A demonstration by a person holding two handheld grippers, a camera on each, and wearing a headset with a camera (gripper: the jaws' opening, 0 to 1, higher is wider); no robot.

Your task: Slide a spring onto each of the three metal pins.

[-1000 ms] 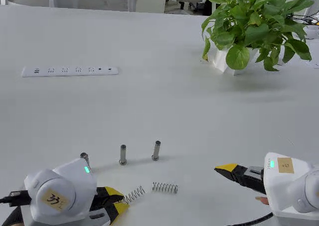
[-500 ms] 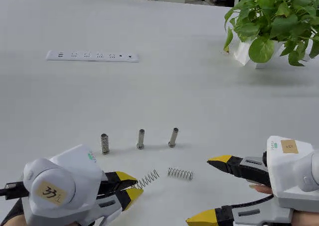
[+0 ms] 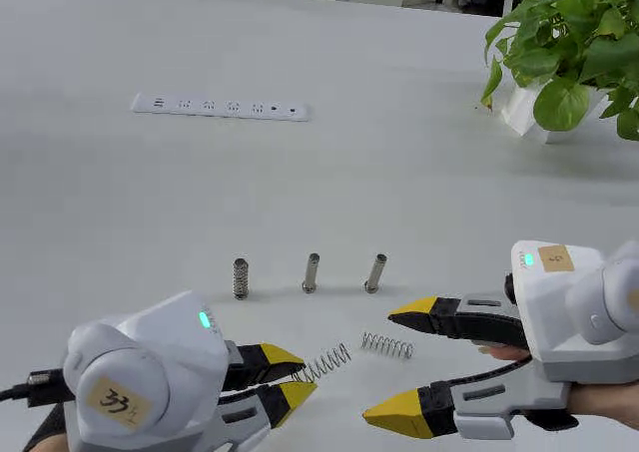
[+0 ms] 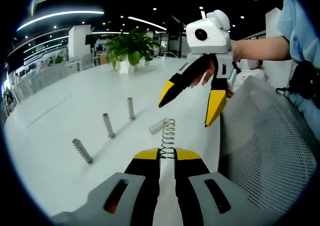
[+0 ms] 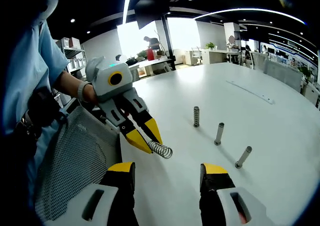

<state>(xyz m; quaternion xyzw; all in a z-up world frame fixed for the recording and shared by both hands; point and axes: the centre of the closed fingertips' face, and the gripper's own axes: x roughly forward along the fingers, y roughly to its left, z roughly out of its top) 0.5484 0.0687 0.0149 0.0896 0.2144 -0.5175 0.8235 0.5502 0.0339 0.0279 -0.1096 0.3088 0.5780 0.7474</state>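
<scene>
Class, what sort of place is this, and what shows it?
Probably an open-plan office or lab: a large white table with a power strip and potted plant, ceiling strip lights overhead.

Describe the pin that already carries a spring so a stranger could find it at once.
On the white table, nearer the person than the power strip, three metal pins stand in a row. Take the leftmost pin: it alone wears a coiled spring; the middle pin and right pin are bare.

1. A tan sticker [image 3: 120, 402] on the housing of my left tongs [image 3: 303, 372] carries a handwritten "33", followed by a small mark I cannot read.
2. A smaller tan label [image 3: 556, 258] on my right tongs [image 3: 379, 364] has writing too small to read.
</scene>
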